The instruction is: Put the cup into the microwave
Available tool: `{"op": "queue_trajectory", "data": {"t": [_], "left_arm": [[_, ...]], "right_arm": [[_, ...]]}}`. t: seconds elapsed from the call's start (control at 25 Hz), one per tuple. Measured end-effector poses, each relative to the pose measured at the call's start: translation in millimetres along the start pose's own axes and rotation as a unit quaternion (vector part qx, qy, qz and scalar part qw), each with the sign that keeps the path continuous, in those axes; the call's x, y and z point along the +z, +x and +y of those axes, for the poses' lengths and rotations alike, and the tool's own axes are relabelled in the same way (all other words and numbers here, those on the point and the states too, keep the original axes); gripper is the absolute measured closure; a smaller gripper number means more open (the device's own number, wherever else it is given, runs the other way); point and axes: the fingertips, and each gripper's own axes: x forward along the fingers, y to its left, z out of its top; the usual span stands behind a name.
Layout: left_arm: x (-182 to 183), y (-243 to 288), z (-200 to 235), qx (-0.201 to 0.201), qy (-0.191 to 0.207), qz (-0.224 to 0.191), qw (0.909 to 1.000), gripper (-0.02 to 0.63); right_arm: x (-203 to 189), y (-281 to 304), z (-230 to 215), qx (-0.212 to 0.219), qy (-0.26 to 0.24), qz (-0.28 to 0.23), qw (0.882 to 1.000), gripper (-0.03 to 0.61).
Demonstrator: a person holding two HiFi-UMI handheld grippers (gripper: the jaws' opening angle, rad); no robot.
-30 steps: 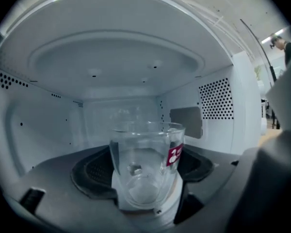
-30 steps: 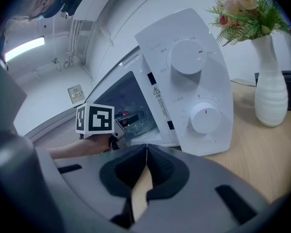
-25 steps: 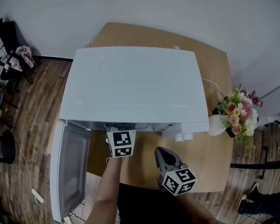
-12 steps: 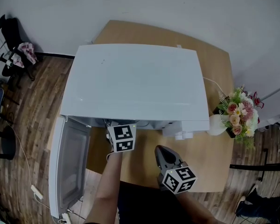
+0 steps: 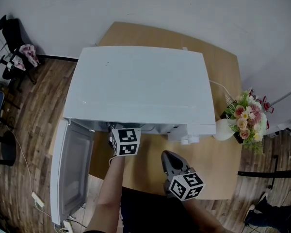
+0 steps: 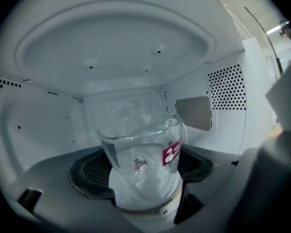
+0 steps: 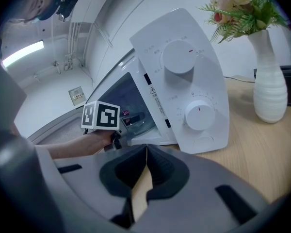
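Observation:
A clear glass cup (image 6: 141,157) with a red label stands upright between my left gripper's (image 6: 146,174) black pads (image 6: 89,174), deep inside the white microwave cavity (image 6: 53,110). The left gripper is shut on the cup, with a pad on each side of it. In the head view only that gripper's marker cube (image 5: 124,141) and the forearm show, under the front edge of the white microwave (image 5: 140,86). My right gripper (image 5: 168,157) hovers over the wooden table (image 5: 218,169) in front of the microwave's control panel (image 7: 184,76). It is shut, with nothing held.
The microwave door (image 5: 72,174) hangs open to the left, past the table's edge. A white vase of flowers (image 5: 242,123) stands right of the microwave, near the table's right edge. A cable (image 5: 220,87) runs behind the vase. Wooden floor surrounds the table.
The left gripper's marker cube has shifted slightly toward the microwave opening, carrying the cup further in. The right gripper has stayed where it was.

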Motion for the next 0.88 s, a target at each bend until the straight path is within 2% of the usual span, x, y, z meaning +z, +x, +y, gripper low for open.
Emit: {"op": "queue_trajectory", "data": {"t": [0.44,0.88], "left_arm": [[-3,-7,0,-0.014,-0.014,0.011,0.9997,0.206],[-8,-28,-7,-0.019,-0.023,0.028,0.9992,0.202]], "right_arm": [[2,-4,3,0.003,-0.006,-0.004,1.0,0.584],[5,-11,7,0.012,-0.009,-0.018,1.0,0.584]]}}
